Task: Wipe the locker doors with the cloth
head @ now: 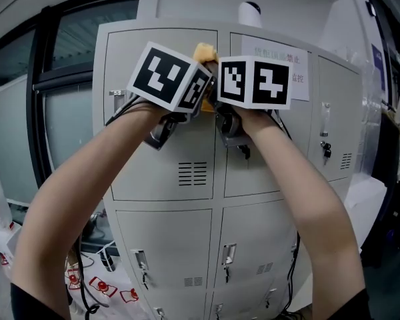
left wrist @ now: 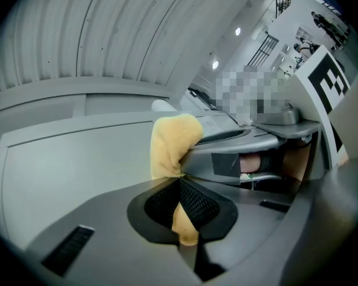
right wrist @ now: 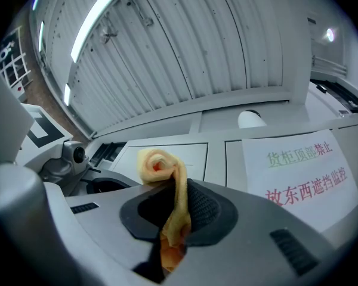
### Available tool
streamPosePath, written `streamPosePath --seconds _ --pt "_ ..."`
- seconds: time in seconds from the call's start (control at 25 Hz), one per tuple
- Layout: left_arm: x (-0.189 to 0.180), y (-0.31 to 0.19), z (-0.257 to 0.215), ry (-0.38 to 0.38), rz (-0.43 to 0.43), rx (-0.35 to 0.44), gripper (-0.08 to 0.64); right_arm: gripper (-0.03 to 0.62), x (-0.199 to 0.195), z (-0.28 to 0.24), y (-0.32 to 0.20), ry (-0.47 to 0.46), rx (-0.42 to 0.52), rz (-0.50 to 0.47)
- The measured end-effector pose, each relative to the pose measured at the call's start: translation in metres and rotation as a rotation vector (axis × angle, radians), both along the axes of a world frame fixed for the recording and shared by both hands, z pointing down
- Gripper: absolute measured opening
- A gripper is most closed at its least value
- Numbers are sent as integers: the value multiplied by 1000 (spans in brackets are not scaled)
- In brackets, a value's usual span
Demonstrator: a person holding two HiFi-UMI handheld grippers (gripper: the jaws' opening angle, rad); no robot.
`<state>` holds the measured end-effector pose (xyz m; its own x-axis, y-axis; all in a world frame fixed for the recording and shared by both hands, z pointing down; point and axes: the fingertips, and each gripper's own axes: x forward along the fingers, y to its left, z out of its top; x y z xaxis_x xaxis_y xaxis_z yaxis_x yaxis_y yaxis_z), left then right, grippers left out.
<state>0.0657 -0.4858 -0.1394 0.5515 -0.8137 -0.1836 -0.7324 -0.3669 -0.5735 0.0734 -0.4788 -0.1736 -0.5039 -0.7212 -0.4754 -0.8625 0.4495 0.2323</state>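
A yellow cloth (head: 204,51) is held up against the top of the grey locker (head: 163,159), pinched between both grippers, which sit side by side. In the left gripper view, my left gripper (left wrist: 180,186) is shut on the cloth (left wrist: 172,145), whose bunched end sticks out past the jaws in front of the upper left door (left wrist: 71,159). The right gripper (right wrist: 180,198) is likewise shut on the cloth (right wrist: 159,164), its rolled end poking up. In the head view the marker cubes (head: 170,75) hide the jaws of both.
A paper notice (right wrist: 304,177) with printed characters is taped to the upper middle door. A white round object (head: 250,13) stands on the locker top. Keys hang from a lock (head: 327,149) at the right. Red-and-white items (head: 100,287) lie on the floor at lower left.
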Motion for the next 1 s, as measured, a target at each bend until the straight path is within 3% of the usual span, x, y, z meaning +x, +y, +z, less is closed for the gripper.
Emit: streamPosePath --seconds 0.52,1.0 --pt "21 -2 2 18 32 4 21 67 22 2 -2 -7 6 -1" --pt "1 19 5 67 51 41 21 67 3 7 19 -79 23 -72"
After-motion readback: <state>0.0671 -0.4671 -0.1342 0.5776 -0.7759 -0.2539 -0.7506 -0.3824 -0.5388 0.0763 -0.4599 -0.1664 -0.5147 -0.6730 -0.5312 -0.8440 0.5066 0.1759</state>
